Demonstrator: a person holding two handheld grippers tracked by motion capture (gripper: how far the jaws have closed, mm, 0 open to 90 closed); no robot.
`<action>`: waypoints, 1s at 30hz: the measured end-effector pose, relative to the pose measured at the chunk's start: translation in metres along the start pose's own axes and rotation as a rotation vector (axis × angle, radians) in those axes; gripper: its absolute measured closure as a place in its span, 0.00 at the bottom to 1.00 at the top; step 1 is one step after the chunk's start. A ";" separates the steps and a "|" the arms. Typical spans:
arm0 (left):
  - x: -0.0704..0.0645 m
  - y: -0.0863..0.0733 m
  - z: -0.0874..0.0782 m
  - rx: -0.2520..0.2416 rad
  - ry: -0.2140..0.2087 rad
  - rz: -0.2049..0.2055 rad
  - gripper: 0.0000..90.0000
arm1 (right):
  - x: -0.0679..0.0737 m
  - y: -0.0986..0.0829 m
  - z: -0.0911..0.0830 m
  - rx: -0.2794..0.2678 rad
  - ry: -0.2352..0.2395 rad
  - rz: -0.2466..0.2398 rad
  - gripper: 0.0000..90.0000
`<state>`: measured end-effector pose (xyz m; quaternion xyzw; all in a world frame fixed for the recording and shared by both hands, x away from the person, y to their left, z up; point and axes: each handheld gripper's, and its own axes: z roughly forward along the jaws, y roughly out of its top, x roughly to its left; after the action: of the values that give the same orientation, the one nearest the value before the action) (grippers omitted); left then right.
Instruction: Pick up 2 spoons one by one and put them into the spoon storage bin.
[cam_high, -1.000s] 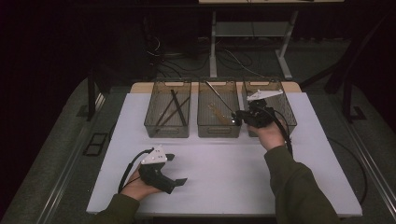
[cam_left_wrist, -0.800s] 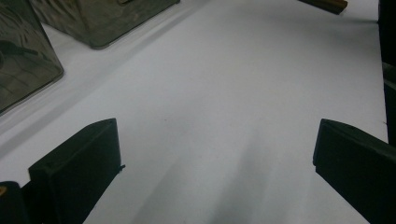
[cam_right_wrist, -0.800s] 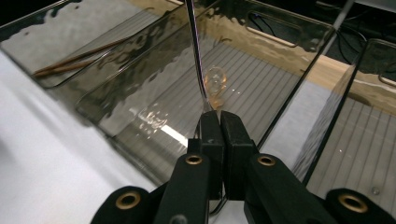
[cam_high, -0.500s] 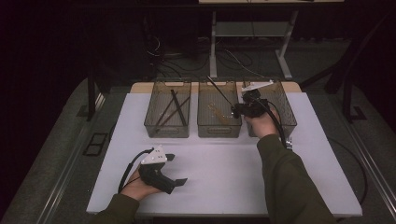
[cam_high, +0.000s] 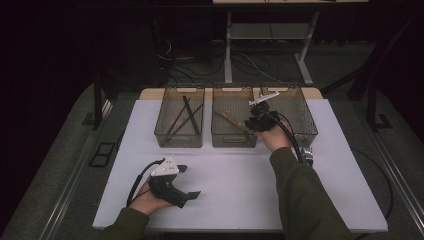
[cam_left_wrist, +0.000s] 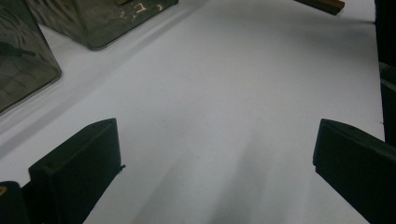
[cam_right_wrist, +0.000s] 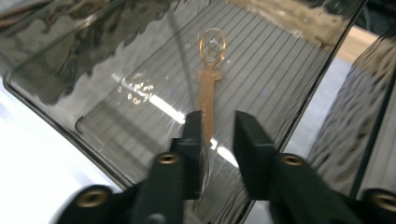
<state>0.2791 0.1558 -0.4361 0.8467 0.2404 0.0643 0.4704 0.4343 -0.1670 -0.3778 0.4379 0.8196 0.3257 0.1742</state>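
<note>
The table cover (cam_high: 235, 185) is plain white. On it stand three bins of smoky grey see-through plastic; the middle bin (cam_high: 234, 139) has a floor ribbed with fine parallel lines. In the middle bin lies a golden-brown utensil (cam_right_wrist: 208, 88). In the bin left of it (cam_high: 180, 137) lie black sticks (cam_high: 187, 115). Both grippers, the left (cam_high: 190, 181) and the right (cam_high: 254, 122), are black, each topped with a pale grey plate. The person's sleeves (cam_high: 305, 195) are olive green.

White-topped table (cam_high: 240, 190), three clear bins (cam_high: 234, 122) side by side at its far edge, left tool (cam_high: 186, 187) resting near front
</note>
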 end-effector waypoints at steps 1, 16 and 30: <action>0.000 0.000 0.000 0.000 0.000 0.000 0.00 | 0.000 0.000 -0.001 -0.010 0.009 0.009 0.69; -0.001 0.000 0.001 -0.002 0.002 -0.010 0.00 | -0.009 -0.009 -0.030 -0.126 0.143 0.076 0.40; -0.001 0.000 0.001 0.004 0.005 -0.007 0.00 | -0.015 -0.037 -0.052 -0.174 0.213 0.082 0.27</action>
<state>0.2787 0.1551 -0.4367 0.8465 0.2446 0.0645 0.4684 0.3905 -0.2148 -0.3654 0.4172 0.7836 0.4470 0.1101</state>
